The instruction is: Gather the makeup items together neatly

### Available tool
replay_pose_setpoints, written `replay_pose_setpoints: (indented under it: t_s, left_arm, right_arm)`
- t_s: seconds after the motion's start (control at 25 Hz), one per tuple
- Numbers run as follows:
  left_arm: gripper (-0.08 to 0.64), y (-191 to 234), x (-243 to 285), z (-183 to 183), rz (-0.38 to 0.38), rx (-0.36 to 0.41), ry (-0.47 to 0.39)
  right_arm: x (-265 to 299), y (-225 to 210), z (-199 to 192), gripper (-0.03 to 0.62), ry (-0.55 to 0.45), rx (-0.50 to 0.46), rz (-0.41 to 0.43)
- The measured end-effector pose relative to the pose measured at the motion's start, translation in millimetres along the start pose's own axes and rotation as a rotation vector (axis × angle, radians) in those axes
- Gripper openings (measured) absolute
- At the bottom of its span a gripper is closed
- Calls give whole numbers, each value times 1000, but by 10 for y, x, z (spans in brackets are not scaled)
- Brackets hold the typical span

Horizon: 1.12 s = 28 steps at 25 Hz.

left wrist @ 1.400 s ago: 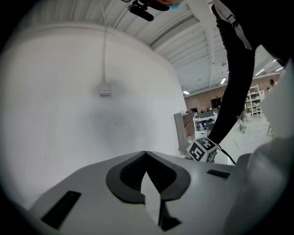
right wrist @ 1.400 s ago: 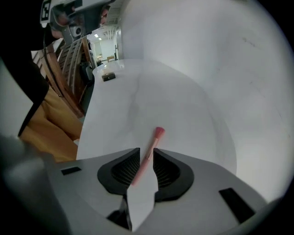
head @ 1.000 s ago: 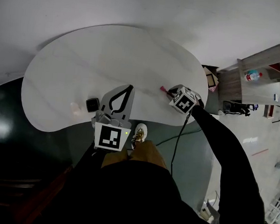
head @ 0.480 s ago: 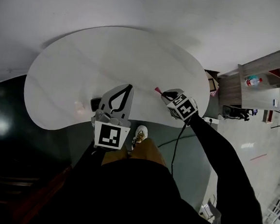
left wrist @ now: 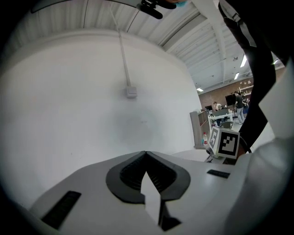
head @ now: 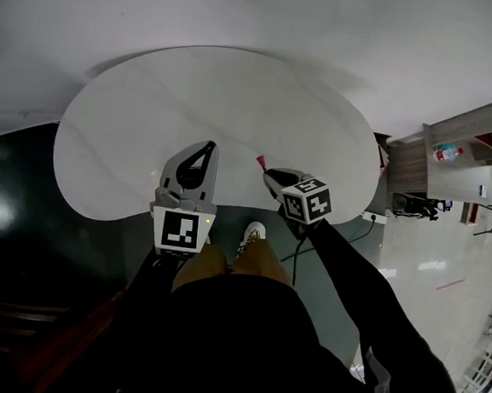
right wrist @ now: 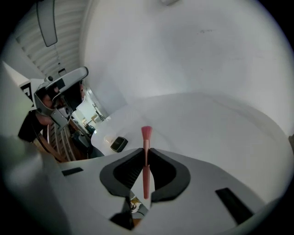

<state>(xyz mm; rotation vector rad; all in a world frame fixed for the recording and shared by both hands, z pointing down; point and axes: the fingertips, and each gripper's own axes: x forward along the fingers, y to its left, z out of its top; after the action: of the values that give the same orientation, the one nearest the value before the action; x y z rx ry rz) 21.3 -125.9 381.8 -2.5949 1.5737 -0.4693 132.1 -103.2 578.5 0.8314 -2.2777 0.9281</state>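
A pink makeup brush (right wrist: 146, 172) stands upright between the jaws of my right gripper (right wrist: 146, 151), which is shut on its handle; the bristle head (right wrist: 146, 132) sticks out past the tips. In the head view the same brush tip (head: 259, 160) shows red above the white table (head: 150, 115), just ahead of the right gripper (head: 268, 174). My left gripper (head: 207, 149) hovers close by on its left, jaws shut and empty (left wrist: 146, 153). A black compact (right wrist: 119, 144) and a small pale item (right wrist: 109, 137) lie on the table; the left gripper hides them in the head view.
The table's near edge (head: 237, 206) curves just in front of the person's legs. A wooden shelf unit (head: 467, 159) with a bottle (head: 445, 153) stands on the floor to the right. A white wall (left wrist: 92, 105) rises behind the table.
My right gripper has carried the brush leftward along the near edge, close to the left gripper. The left gripper has shifted slightly and now covers the compact in the head view.
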Motion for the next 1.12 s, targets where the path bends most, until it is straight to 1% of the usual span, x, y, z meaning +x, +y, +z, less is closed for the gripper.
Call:
replay_pose_setpoints:
  t_s: [0.16, 0.4, 0.56, 0.8, 1.12]
  left_arm:
    - [15, 175, -128, -77, 12, -29, -13]
    - [15, 305, -283, -129, 9, -46, -31]
    - [15, 384, -361, -178, 0, -63, -32]
    - [15, 493, -449, -267, -4, -74, -26]
    - [15, 650, -573, -401, -2, -80, -9]
  right_arm:
    - [152, 193, -36, 64, -18, 88, -31]
    - [402, 459, -130, 64, -12, 203, -51]
    - [559, 482, -124, 64, -12, 307, -104]
    - [766, 470, -205, 64, 8, 409, -175]
    - [1037, 557, -234, 64, 34, 437, -206]
